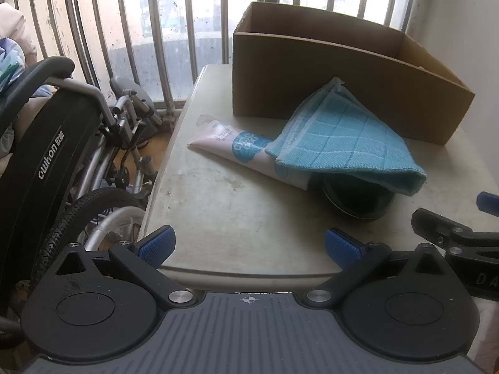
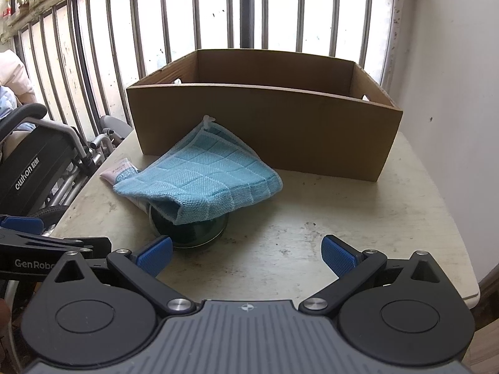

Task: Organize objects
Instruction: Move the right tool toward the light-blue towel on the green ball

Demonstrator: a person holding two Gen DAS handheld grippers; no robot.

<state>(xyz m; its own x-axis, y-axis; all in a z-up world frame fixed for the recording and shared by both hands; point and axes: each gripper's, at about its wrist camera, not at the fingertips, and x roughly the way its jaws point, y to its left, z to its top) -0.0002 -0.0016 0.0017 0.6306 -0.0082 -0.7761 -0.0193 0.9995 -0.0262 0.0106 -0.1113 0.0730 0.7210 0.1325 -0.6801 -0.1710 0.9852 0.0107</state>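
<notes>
A folded blue checked cloth [image 1: 340, 143] [image 2: 202, 177] lies on the pale table [image 1: 237, 205] [image 2: 343, 218], draped over a dark round tin [image 1: 355, 201] [image 2: 190, 230] and over one end of a pink-and-blue tube [image 1: 237, 149] [image 2: 120, 171]. Behind them stands an open brown cardboard box [image 1: 327, 84] [image 2: 265, 127]; nothing shows inside it. My left gripper [image 1: 248, 246] hovers open over the table's near edge, nothing between its blue pads. My right gripper [image 2: 246, 254] is open too, just short of the tin, its left pad close beside the tin's rim.
A folded black wheelchair [image 1: 56, 162] [image 2: 34, 168] stands close to the table's left side. A barred window [image 1: 174, 31] [image 2: 249, 9] runs behind the box, a white wall [image 2: 452, 78] to the right. Bare tabletop lies right of the cloth.
</notes>
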